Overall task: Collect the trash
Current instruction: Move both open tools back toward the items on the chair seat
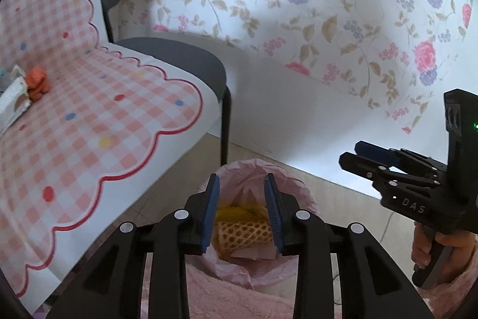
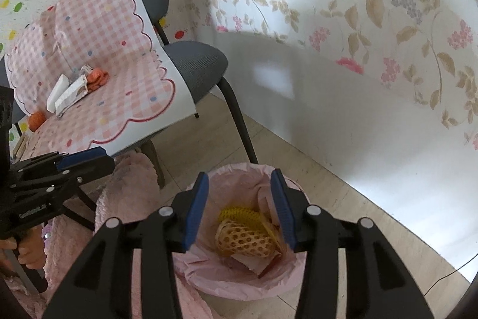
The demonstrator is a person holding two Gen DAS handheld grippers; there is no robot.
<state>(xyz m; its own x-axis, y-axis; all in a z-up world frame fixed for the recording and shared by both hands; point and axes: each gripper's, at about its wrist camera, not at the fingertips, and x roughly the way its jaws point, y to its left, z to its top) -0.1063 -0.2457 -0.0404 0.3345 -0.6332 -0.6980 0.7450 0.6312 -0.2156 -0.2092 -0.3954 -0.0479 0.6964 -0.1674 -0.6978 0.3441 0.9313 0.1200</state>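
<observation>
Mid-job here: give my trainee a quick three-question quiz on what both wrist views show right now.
1. True or false: the pink-lined trash bin holds yellow foam fruit netting.
2. What rests beside the white paper wrappers on the pink checkered cloth?
A. orange crumpled scrap
B. green bottle
3. Fill in: the left gripper and right gripper are both ____ and hold nothing.

Key: 1 true; 2 A; 3 open.

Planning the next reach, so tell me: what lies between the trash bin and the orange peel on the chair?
In the right wrist view, between the bin and the orange peel lie bare checkered cloth, its scalloped edge, then floor and a chair leg.
</observation>
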